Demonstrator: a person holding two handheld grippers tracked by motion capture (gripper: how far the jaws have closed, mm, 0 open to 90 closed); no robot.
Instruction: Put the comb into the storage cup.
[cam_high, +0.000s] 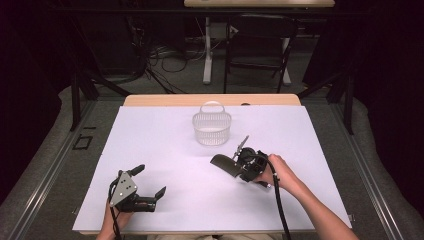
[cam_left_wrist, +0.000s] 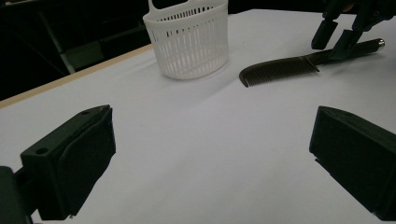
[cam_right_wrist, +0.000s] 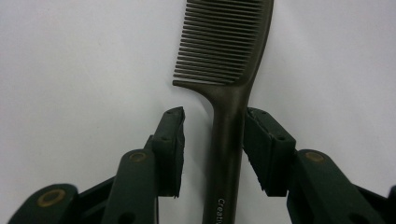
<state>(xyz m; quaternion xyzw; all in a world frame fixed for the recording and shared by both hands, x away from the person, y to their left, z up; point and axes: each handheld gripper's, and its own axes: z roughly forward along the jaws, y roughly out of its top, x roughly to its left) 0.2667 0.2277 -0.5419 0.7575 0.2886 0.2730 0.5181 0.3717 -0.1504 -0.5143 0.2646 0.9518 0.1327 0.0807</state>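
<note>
Your left gripper sat nearest the camera, jaws spread wide and empty, well left of and nearer you than the white basket. Your right gripper straddled the dark comb handle on the table just right of the basket, one pad touching, not yet clamped. Closing likely came next.

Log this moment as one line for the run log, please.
right gripper: open, jaws straddling comb handle | comb: flat on table | left gripper: open, idle | basket: upright
</note>
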